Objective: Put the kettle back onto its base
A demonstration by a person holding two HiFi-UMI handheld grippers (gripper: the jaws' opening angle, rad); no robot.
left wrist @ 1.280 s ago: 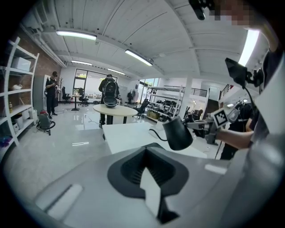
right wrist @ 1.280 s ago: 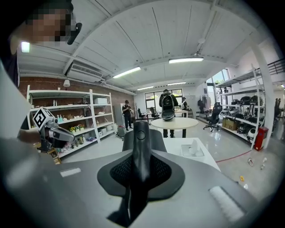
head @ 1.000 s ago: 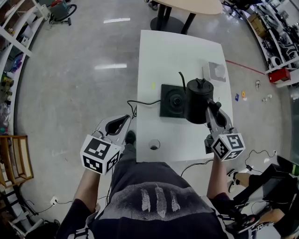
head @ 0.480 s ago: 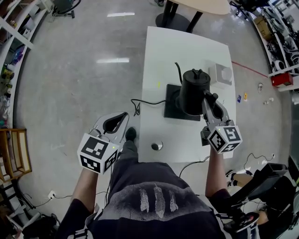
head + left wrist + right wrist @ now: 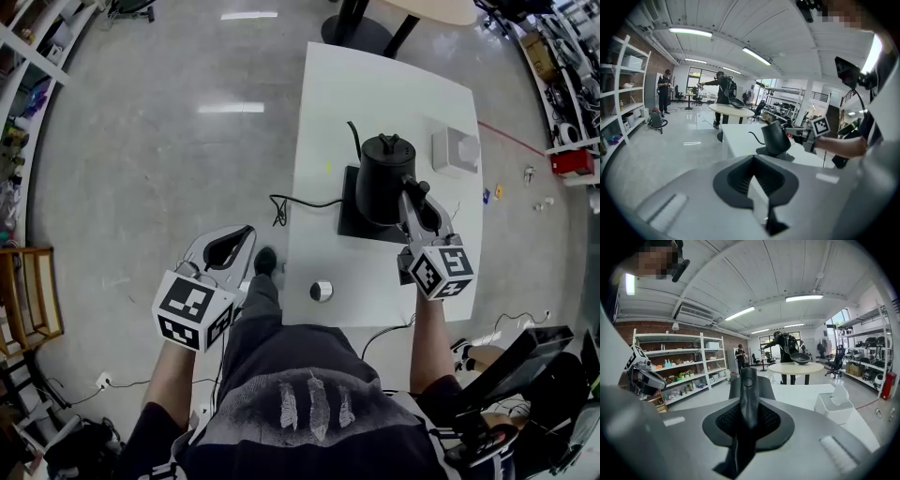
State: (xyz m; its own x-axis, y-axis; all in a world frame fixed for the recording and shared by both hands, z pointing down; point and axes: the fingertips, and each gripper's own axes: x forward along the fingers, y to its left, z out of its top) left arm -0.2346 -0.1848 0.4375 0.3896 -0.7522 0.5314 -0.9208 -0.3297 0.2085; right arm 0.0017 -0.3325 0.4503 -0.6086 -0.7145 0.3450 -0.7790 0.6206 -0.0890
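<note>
Clamping kettle handle [image 5: 749, 399], right gripper [image 5: 410, 190] jaws hold kettle [image 5: 379, 176] over base [image 5: 350, 225]; left gripper [image 5: 247, 232] jaws closed, empty, beside table [image 5: 375, 103].

**Black on white, over grey**

The matte black gooseneck kettle [image 5: 382, 178] and the flat black square base [image 5: 349, 211] contrast with the plain white rectangular table [image 5: 375, 94]. The pale grey left gripper [image 5: 247, 232] and right gripper [image 5: 410, 192] bear black-and-white square-patterned marker cubes. The glossy concrete floor [image 5: 169, 178] is grey.
</note>
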